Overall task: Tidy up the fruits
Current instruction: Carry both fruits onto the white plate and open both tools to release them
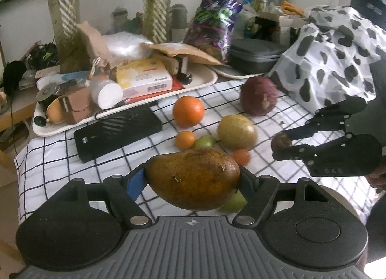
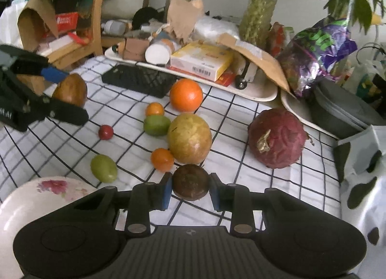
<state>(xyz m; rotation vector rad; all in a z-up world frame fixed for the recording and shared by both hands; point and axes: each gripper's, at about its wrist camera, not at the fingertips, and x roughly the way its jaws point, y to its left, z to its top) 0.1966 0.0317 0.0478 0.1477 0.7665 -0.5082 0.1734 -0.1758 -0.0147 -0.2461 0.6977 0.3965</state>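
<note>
left gripper (image 1: 193,177) fingers pinching a brown mango (image 1: 193,177), lifted over the table (image 1: 60,158) | right gripper (image 2: 190,186) fingers clamping a dark round fruit (image 2: 190,184) | step: carrying both | next, likely: setting them in the flowered bowl (image 2: 36,194) beside the green fruit (image 2: 103,168)

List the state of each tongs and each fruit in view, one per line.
Left tongs: shut on brown mango, lifted.
Right tongs: shut on dark round fruit.
Large orange: loose on cloth.
Yellow-green mango: lying on cloth.
Red-purple fruit: resting apart, stem showing.
Green fruit: lying beside floral plate.
</note>
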